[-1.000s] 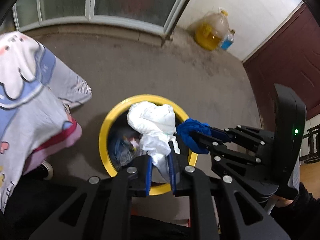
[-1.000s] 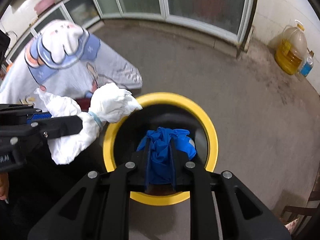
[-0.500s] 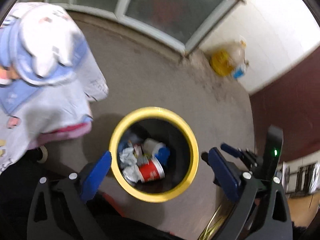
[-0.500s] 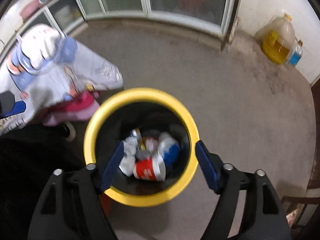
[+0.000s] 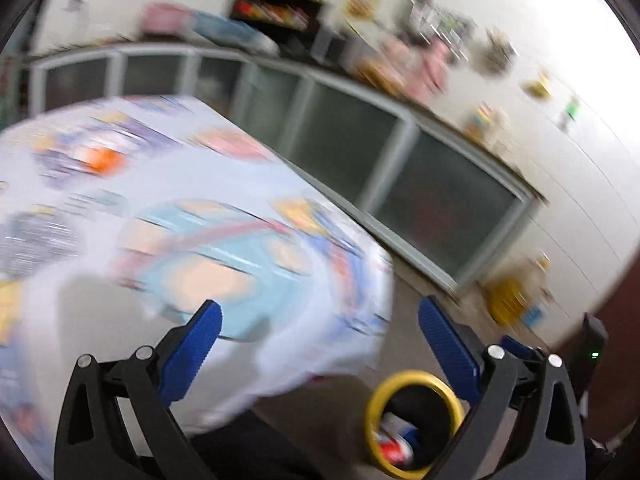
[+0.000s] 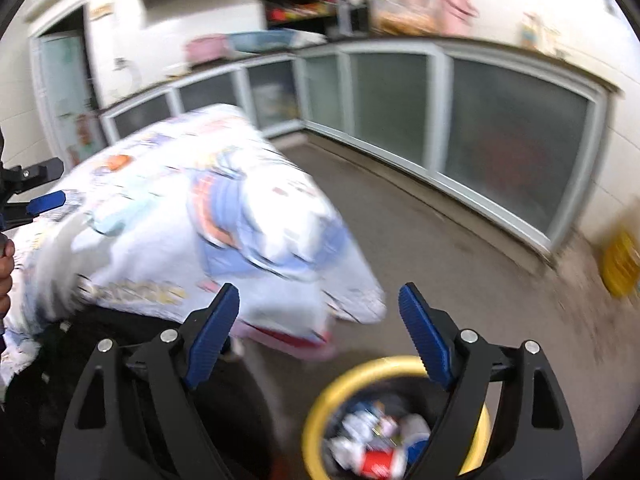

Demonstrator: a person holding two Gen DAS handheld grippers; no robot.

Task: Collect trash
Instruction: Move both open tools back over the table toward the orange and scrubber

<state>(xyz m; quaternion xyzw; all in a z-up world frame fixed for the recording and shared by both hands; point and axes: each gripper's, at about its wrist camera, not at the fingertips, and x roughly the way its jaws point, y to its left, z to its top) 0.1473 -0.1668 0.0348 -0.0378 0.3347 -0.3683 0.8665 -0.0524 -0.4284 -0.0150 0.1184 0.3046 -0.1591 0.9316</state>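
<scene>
Cloth with a cartoon print (image 5: pixel 192 216) fills the left half of the left wrist view, draped over a table and blurred by motion; its hem hangs down toward the grey floor (image 5: pixel 332 416). The left tongs (image 5: pixel 320 344) sit low in that view, spread wide with nothing between the blue pads (image 5: pixel 192 350). Right of the cloth's hanging edge, low between the fingers, stands a yellow-rimmed bin (image 5: pixel 412 380) on the floor, with a red-and-white cup (image 5: pixel 394 451) among the trash inside. Behind, a run of frosted glass cabinet doors (image 5: pixel 436 200) curves along the wall, and a yellow jug (image 5: pixel 506 304) stands blurred near the corner at the right. The other tool shows at the far right edge.

In the right wrist view, the left tool's blue tip (image 6: pixel 48 200) pokes in at the far left over the cloth (image 6: pixel 192 216). The right tongs (image 6: pixel 320 332) are likewise gaping, gripping nothing. Below and right of centre, the bin (image 6: pixel 344 384) sits partly behind the right finger, holding crumpled white paper (image 6: pixel 356 424), the red-and-white cup (image 6: pixel 378 462) and a blue scrap (image 6: pixel 416 446). Bare floor (image 6: pixel 440 264) lies beyond it, then the glass doors (image 6: pixel 516 132), and the yellow jug (image 6: pixel 620 264) at the far right edge.
</scene>
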